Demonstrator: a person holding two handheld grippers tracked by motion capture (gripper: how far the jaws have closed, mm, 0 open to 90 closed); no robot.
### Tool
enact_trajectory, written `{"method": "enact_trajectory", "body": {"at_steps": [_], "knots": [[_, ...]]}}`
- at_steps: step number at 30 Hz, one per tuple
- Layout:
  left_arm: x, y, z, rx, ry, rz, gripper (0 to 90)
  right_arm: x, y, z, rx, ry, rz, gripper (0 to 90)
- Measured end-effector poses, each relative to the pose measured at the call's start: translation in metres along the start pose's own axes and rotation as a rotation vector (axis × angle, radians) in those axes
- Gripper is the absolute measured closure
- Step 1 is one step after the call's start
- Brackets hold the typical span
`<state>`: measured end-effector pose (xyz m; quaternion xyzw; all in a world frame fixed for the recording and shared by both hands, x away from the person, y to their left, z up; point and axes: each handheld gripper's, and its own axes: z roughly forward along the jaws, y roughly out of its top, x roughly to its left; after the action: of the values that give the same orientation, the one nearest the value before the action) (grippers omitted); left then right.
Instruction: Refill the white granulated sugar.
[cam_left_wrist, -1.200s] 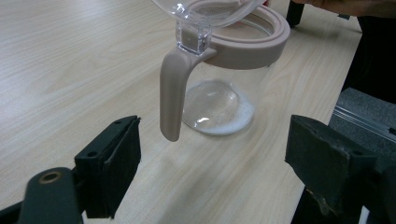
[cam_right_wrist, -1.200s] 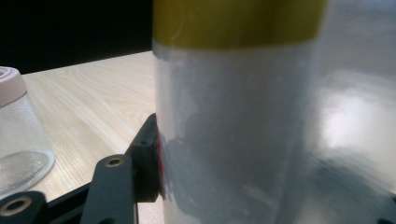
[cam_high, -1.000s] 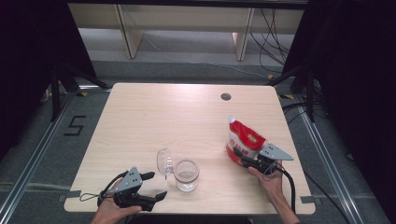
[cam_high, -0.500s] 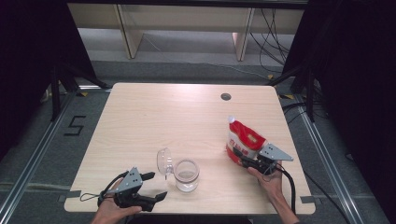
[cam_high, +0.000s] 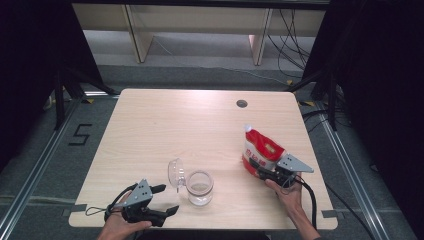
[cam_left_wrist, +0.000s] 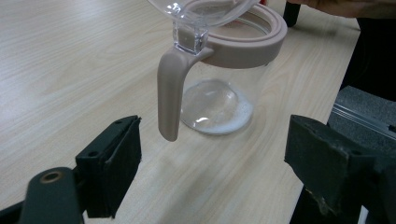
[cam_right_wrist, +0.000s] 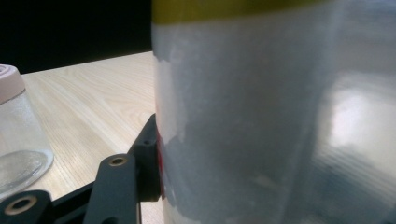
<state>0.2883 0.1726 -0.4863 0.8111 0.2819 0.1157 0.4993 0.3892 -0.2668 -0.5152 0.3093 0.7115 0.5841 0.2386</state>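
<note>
A clear glass jar (cam_high: 200, 187) with a pink rim (cam_left_wrist: 254, 39) and a hinged clear lid (cam_high: 176, 173) standing open sits near the table's front edge. Its pink handle (cam_left_wrist: 169, 95) hangs down just ahead of my left gripper (cam_high: 164, 199), which is open and apart from the jar (cam_left_wrist: 215, 105). A red and white pouch (cam_high: 261, 152) with a spout leans at the right. My right gripper (cam_high: 260, 171) is shut on the pouch's lower end; the pouch (cam_right_wrist: 275, 116) presses against the black jaw. The jar (cam_right_wrist: 18, 135) stands to its left.
The light wooden table (cam_high: 200, 125) has a round cable hole (cam_high: 242, 103) near its far edge. Black cables trail from both grippers off the front edge. Grey floor with rails surrounds the table; wooden shelving legs stand behind.
My left gripper has crept slightly toward the jar. The right gripper and pouch have held still.
</note>
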Motion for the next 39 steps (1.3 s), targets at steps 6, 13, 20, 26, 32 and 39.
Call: {"method": "enact_trajectory", "body": {"at_steps": [6,13,20,26,32,39], "knots": [[0.0,0.0,0.0,-0.004,0.007,-0.001,18.2,-0.002,0.002,0.001,-0.006,-0.005,-0.047,46.4],[0.0,-0.001,-0.001,-0.003,0.014,-0.021,18.3,0.003,0.004,0.0,0.018,0.009,-0.066,46.7],[0.0,-0.001,-0.001,-0.008,0.016,-0.024,18.3,0.009,0.011,-0.006,-0.009,-0.001,-0.083,46.8],[0.002,-0.001,-0.001,-0.001,0.02,-0.021,18.3,0.017,0.02,-0.016,0.004,0.012,-0.199,46.9],[0.003,-0.001,-0.001,0.0,0.034,-0.029,18.2,0.03,0.03,-0.023,0.011,0.007,-0.301,46.9],[0.005,-0.002,-0.001,-0.006,0.03,-0.01,18.2,0.051,0.036,-0.023,0.055,0.019,-0.451,47.0]]}}
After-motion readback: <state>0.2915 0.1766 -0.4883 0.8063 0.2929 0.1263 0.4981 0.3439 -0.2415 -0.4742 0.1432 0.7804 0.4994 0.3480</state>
